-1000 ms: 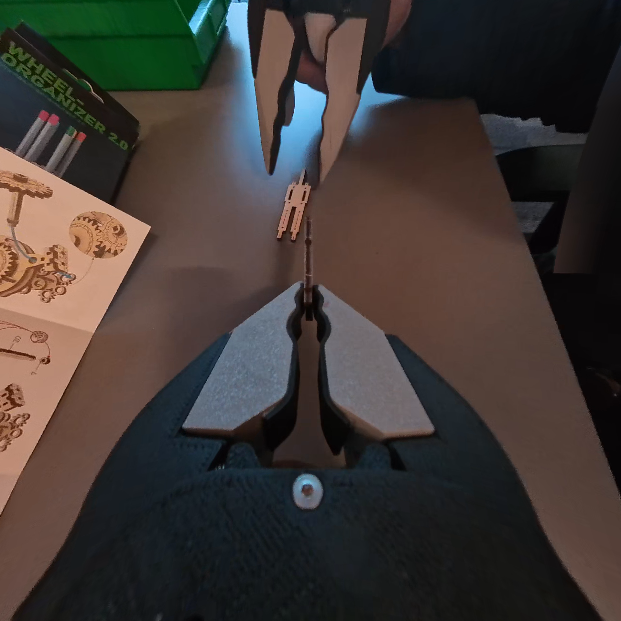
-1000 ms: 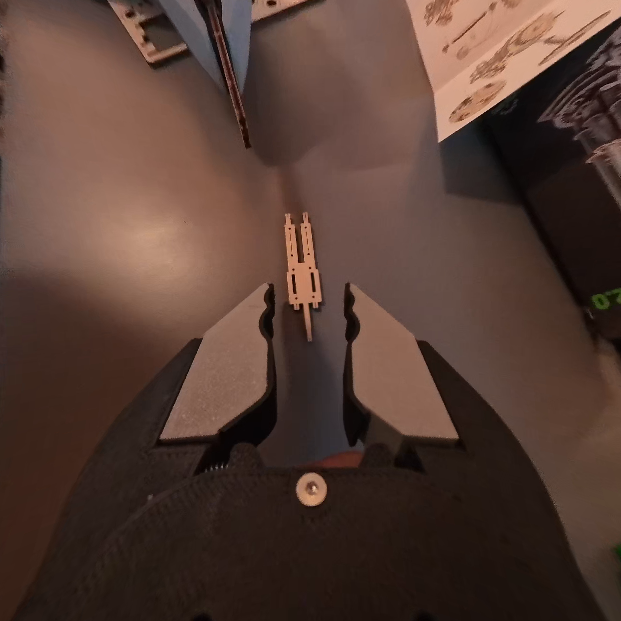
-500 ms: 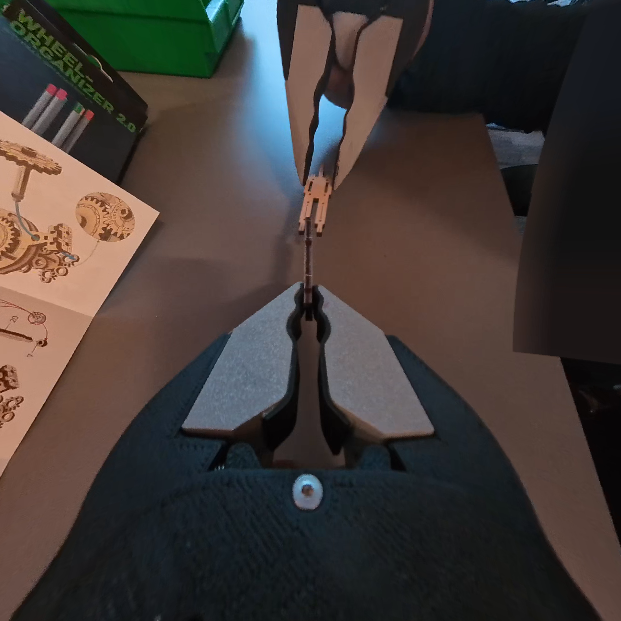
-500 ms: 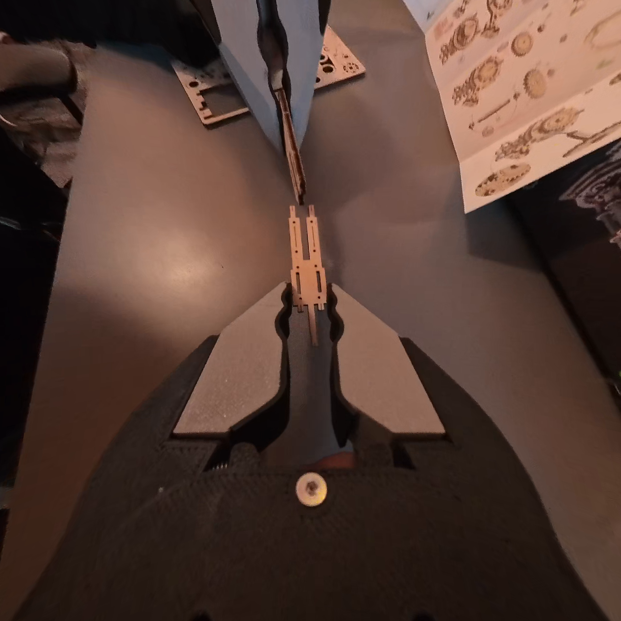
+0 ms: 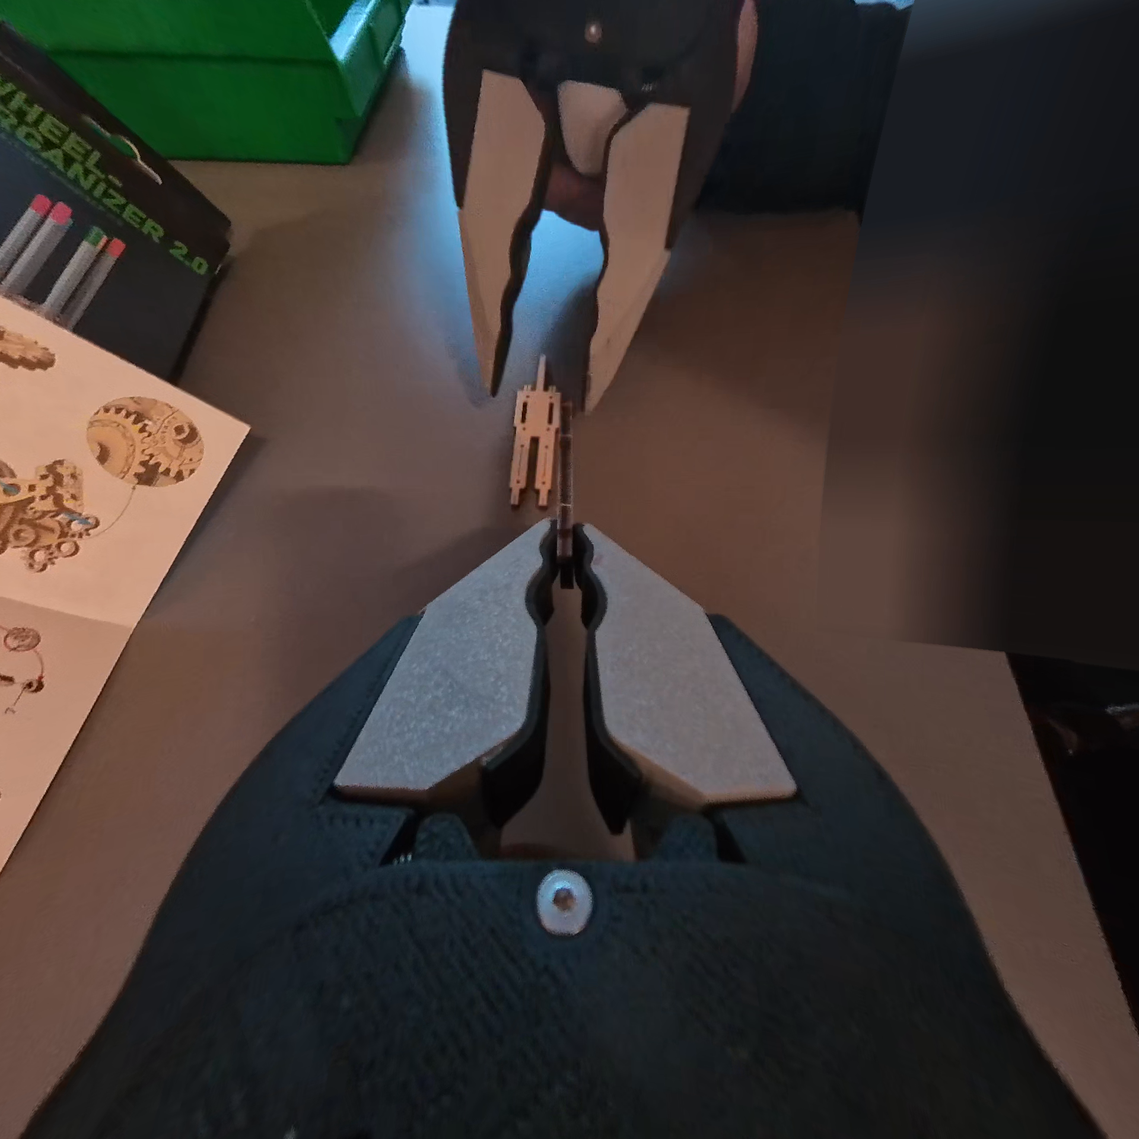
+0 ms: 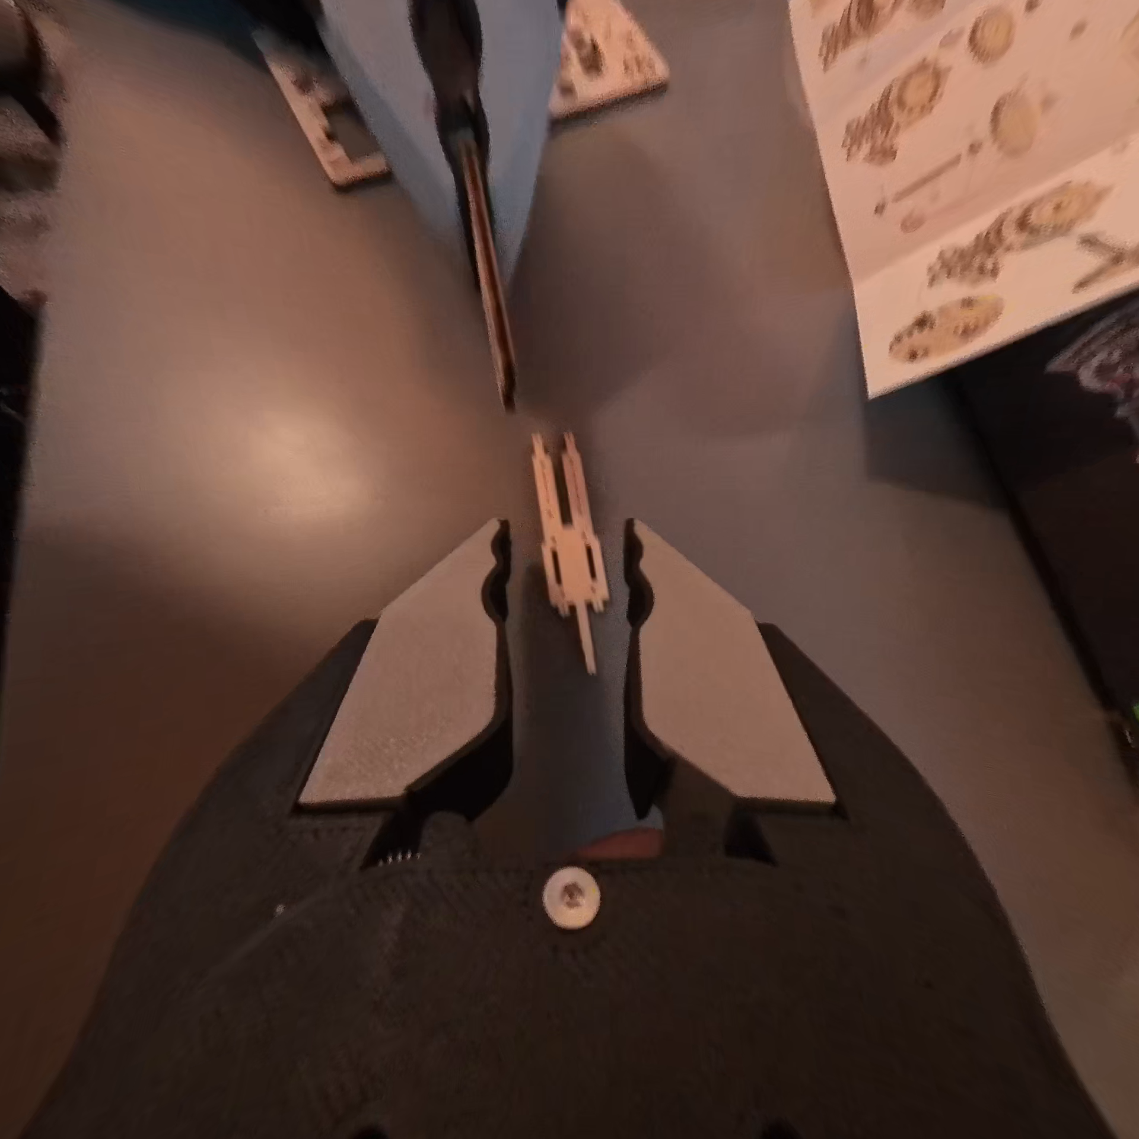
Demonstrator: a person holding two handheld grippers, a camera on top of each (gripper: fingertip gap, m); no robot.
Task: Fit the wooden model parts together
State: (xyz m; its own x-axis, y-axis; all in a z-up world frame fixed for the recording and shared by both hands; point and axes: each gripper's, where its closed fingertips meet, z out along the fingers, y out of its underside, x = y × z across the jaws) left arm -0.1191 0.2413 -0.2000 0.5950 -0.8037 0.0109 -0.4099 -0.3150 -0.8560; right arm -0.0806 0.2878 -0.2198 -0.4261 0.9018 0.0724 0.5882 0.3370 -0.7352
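My left gripper [image 5: 562, 535] is shut on a thin wooden strip [image 5: 566, 474], held edge-on and pointing forward above the grey table [image 5: 370, 382]. A pale forked wooden part [image 5: 535, 450] lies flat on the table just left of the strip's tip. My right gripper [image 6: 567, 529] is open, with the forked part [image 6: 570, 555] lying between its fingertips, touching neither. In the right wrist view, which is blurred, the left gripper [image 6: 487, 203] comes in from the top with the strip [image 6: 493, 308]. The strip's tip ends just short of the fork's prongs.
A printed instruction sheet [image 5: 92, 493] and a black box [image 5: 105, 234] lie at the left, with a green bin [image 5: 216, 80] behind them. Punched-out wooden sheets [image 6: 345, 142] lie behind the left gripper. The table's edge [image 5: 1048, 770] runs along the right. Across from one pair of fingers to the other is roughly 7 centimetres.
Half a second ago my right gripper's fingers were closed in on the forked part. They have now opened, and the part lies on the table. My left gripper still holds the strip.
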